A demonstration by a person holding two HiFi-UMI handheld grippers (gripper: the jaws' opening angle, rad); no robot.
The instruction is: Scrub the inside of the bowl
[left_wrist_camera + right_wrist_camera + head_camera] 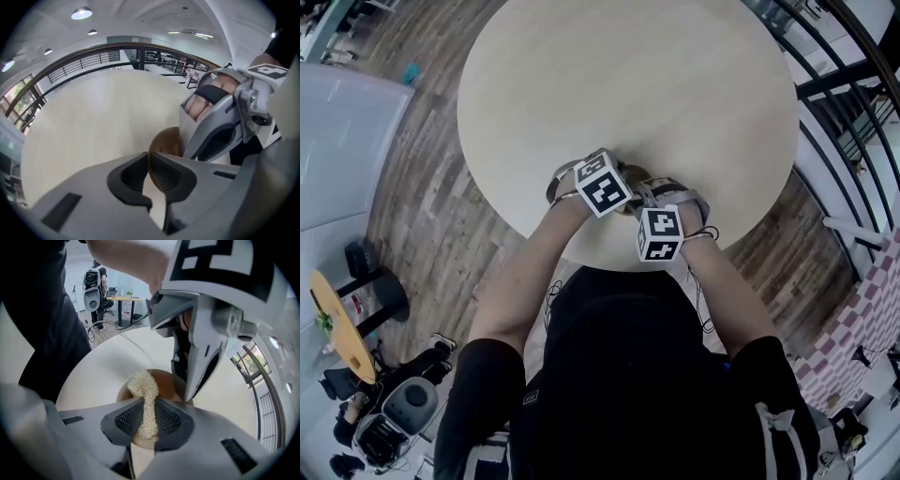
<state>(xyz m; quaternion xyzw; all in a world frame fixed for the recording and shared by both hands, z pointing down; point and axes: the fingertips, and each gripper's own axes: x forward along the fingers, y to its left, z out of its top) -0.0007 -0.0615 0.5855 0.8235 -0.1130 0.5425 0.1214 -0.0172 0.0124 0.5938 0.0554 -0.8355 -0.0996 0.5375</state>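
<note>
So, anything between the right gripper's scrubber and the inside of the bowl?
Nothing visible. The scrubber, pinched in the right gripper, is right at the open inside of the bowl. The left gripper is shut on the rim off to one side, not across the opening.

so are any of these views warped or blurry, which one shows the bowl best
Head view: strong fisheye, the railings curve hard. Left gripper view: black corner vignette, near jaws soft, bowl only a brown patch. Right gripper view: sharpest, even light, scrub pad and bowl both crisp.

bright ceiling lamps (82,13), fisheye-warped edges, soft near jaws
</note>
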